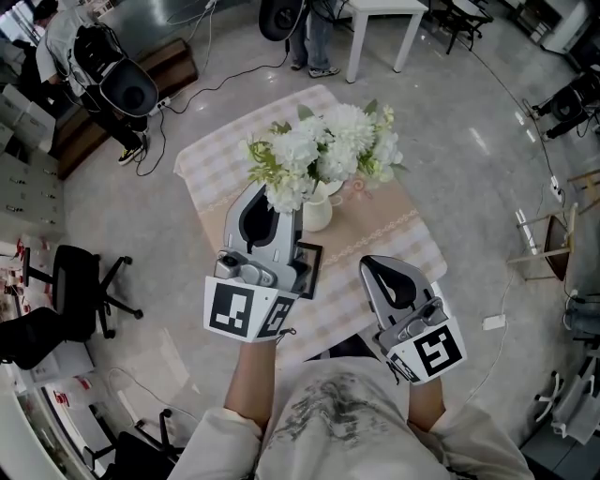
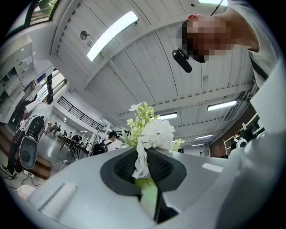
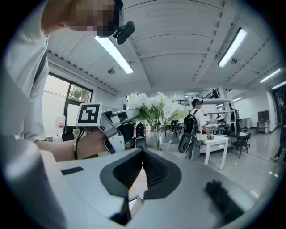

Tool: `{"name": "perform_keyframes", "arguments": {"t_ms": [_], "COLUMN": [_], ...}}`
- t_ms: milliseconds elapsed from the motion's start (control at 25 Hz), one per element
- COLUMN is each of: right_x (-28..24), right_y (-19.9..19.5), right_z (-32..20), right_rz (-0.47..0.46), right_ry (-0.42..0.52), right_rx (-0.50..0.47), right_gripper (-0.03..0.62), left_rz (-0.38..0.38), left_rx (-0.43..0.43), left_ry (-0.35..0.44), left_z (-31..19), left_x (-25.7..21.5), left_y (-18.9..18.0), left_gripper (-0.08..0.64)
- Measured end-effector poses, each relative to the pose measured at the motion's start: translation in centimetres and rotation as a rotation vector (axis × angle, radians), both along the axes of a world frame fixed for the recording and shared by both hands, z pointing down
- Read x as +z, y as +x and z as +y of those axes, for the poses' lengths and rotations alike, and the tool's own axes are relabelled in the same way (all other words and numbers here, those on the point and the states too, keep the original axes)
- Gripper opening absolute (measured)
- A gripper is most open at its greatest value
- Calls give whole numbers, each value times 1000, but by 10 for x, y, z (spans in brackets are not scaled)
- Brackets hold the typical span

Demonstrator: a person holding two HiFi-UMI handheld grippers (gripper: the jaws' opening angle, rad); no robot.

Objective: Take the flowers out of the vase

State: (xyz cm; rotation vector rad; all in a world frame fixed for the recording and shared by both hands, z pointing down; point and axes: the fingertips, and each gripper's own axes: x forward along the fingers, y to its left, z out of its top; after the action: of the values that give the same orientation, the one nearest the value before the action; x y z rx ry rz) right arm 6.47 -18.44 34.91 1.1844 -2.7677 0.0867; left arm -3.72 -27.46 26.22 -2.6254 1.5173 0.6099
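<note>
A white vase [image 1: 317,211] with a bunch of white flowers [image 1: 342,141] stands on a table under a checked cloth [image 1: 394,234]. My left gripper [image 1: 272,195] is just left of the vase and is shut on one flower's green stem [image 2: 149,192]. That white bloom [image 2: 156,134] rises above the jaws, tilted up toward the ceiling. My right gripper [image 1: 375,262] hovers over the table's near right part, apart from the vase, its jaws closed with nothing between them. In the right gripper view the jaws [image 3: 143,152] face the bouquet [image 3: 154,105] and the left gripper [image 3: 129,115].
A small dark-framed square [image 1: 309,261] lies on the cloth beside my left gripper. A white side table [image 1: 380,11] and a standing person [image 1: 314,37] are behind the table. A black office chair [image 1: 75,281] sits at the left, and cables run across the floor.
</note>
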Motion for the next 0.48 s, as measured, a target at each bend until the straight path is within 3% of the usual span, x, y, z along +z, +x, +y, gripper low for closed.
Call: {"name": "perform_keyframes", "arguments": {"t_ms": [480], "right_x": [-2], "right_y": [-14], "right_z": [21], "right_rz": [-6], "right_ry": [18], "right_rx": [-9], "right_gripper": [17], "left_rz": [-12], "left_rx": [-1], "left_ry": [22], "left_z": [31], "left_x": [-5], "left_y": [-13], "left_gripper": [43]}}
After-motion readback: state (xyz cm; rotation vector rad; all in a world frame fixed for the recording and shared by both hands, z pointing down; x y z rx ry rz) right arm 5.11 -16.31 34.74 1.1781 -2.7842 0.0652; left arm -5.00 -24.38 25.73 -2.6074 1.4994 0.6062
